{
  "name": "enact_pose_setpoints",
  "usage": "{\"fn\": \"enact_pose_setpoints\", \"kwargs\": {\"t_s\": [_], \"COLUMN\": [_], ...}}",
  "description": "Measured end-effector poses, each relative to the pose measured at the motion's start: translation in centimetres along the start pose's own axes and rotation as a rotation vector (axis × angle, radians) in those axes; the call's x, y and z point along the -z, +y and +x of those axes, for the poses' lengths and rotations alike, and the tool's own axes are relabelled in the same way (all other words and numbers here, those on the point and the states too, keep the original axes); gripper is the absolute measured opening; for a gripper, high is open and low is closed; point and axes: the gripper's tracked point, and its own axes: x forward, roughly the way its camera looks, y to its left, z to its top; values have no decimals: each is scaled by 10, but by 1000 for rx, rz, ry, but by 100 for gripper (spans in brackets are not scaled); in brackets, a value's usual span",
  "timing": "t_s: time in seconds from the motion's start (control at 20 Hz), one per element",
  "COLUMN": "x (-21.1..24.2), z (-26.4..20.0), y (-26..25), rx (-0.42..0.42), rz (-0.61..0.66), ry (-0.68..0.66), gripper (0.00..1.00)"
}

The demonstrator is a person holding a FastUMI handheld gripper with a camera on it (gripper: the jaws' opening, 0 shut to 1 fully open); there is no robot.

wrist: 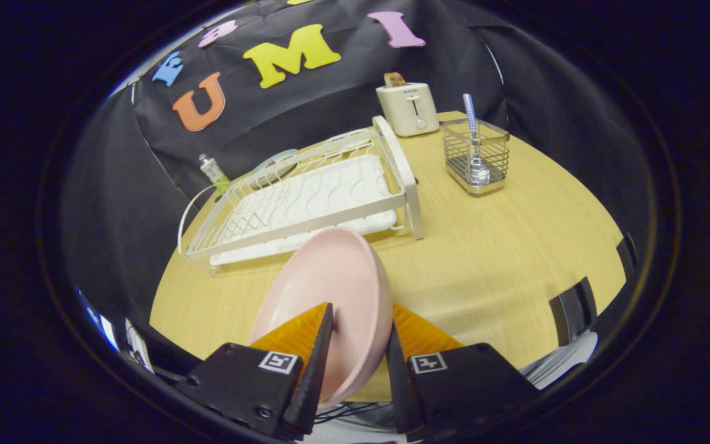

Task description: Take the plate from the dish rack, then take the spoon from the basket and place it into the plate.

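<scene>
Pink plate (330, 290) stood on edge, pinched between the two fingers of the gripper (360, 336), one finger pressed on its hollow face, the other on its back; jaws closed onto its rim. Was held out of the rack, above the near part of the wooden table (503, 246), its upper rim reaching toward the near rail of the white dish rack (306, 197). Rack lay just beyond the plate, toward the table's far left edge, its wire slots bare. Stood at the far right edge: a wire basket (476, 155), with the spoon (473, 145) upright inside, bowl down, handle poking above the rim. Between rack and basket, at the far edge, sat a cream toaster (408, 108) with a slice in its slot. Behind the rack's far left corner leaned a small tube (214, 171).
</scene>
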Motion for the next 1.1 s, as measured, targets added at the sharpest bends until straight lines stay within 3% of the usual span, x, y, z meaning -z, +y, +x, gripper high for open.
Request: {"fn": "enact_pose_setpoints", "kwargs": {"t_s": [0.05,0.15,0.25,0.4,0.65,0.95,1.1], "x": [-2,-9,-14,-29,-70,-155,-200], "z": [0,0,1,-1,-11,-28,-19], "y": [-8,-17,-25,-37,-61,-102,-128], "rx": [19,33,36,38,35,75,151], "rz": [-9,-31,-49,-70,-106,-186,-207], "ry": [-18,-55,-93,-167,-312,-502,-546], "gripper": [54,65,83,95,96,97,97]}}
